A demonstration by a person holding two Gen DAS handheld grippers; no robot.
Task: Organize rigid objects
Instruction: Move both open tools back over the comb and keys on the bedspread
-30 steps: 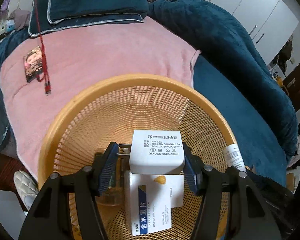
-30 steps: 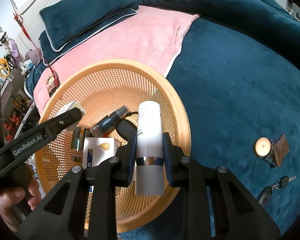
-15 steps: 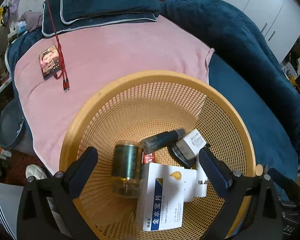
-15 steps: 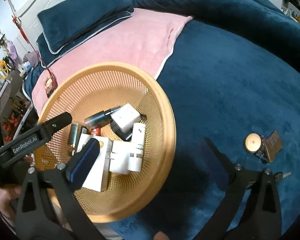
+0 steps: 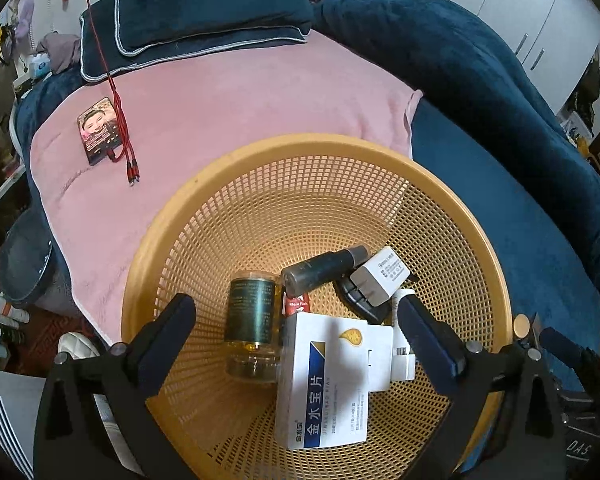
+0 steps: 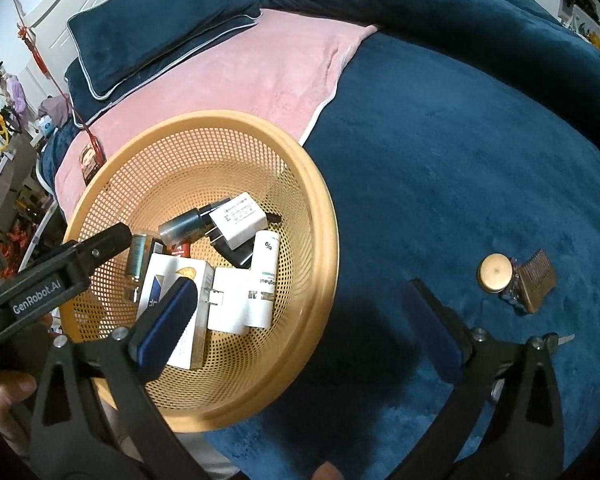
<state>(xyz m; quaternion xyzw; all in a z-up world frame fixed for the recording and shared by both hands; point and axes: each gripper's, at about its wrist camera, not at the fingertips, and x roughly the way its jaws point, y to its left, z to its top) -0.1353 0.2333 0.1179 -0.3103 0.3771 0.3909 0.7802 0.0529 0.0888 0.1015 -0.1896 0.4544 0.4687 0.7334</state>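
Both grippers are spread wide and hold nothing. The left gripper (image 5: 296, 320) hangs tilted steeply down over the basket (image 5: 204, 184), with the jar (image 5: 252, 320), the box (image 5: 328, 380), the dark bottle (image 5: 324, 270), the charger (image 5: 380, 276) and the white tube (image 5: 404, 344) lying loose between and just ahead of its fingers. The right gripper (image 6: 300, 312) points down at a similar tilt and straddles the basket's right rim: its left finger is over the box (image 6: 168, 276), its right finger over the bare blanket (image 6: 440, 160). Risk one: the basket sits on soft bedding, so a finger catching the rim on withdrawal may tip it and spill the stacked contents. Risk two: the items lie piled without order, the charger resting on the dark plug and bottle; a further drop onto them may knock the glass jar or bounce an item out. Risk three: the remaining items are to the right of the right gripper, namely the round-capped pot (image 6: 496, 276), touching the comb (image 6: 536, 284), and the key (image 6: 556, 338) nearer its right finger. The pot and comb lie so close that closing on one may drag the other. The key is flat and sunk in the pile, so the pads may slide over it. A hand (image 6: 4, 396) grips the left gripper's handle at the lower left of the right view.
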